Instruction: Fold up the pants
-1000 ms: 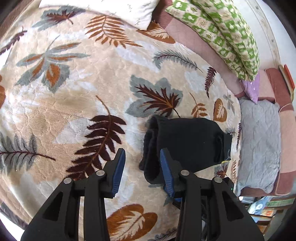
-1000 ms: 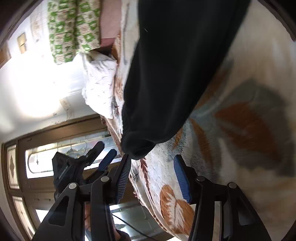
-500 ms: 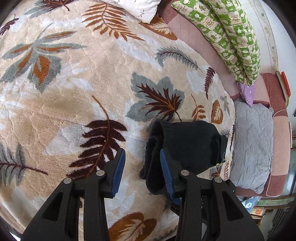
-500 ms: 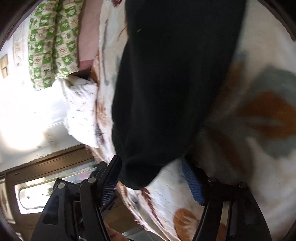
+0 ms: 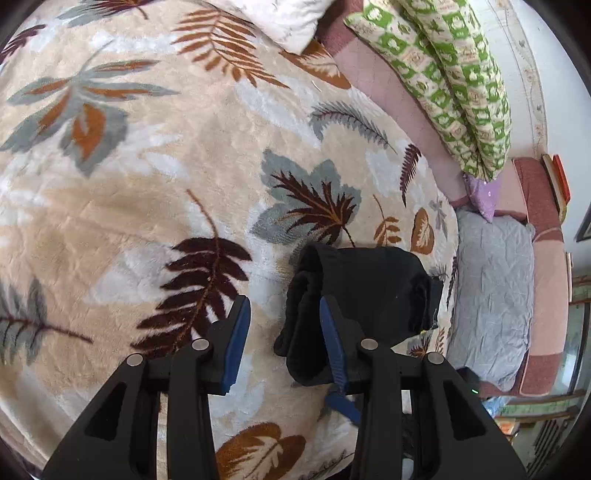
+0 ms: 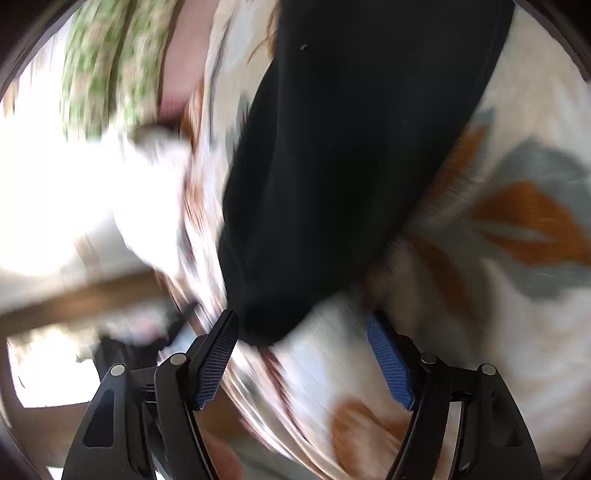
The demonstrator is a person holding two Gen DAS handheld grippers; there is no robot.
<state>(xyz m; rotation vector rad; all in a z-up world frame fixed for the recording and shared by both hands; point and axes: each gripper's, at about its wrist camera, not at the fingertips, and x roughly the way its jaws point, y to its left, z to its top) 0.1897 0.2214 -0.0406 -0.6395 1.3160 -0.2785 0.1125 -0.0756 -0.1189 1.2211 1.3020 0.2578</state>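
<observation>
The black pants (image 5: 365, 291) lie folded into a compact bundle on the leaf-patterned blanket (image 5: 147, 184), near its right edge. My left gripper (image 5: 284, 325) is open and empty, hovering just above the bundle's near left corner; its right finger overlaps the fabric in view. In the right wrist view the pants (image 6: 351, 147) fill the upper middle, blurred. My right gripper (image 6: 303, 339) is open wide, with the bundle's near end lying just ahead between its fingers, not clamped.
A green patterned quilt (image 5: 454, 85) and a white pillow (image 5: 284, 18) lie at the bed's far side. A grey cushion (image 5: 491, 288) sits on a pink bench at right. The blanket's edge drops off just right of the pants.
The right gripper opened wider and swung, blurring its view; the pants' end now sits closer between its fingers. The left gripper drifted slightly and stays open.
</observation>
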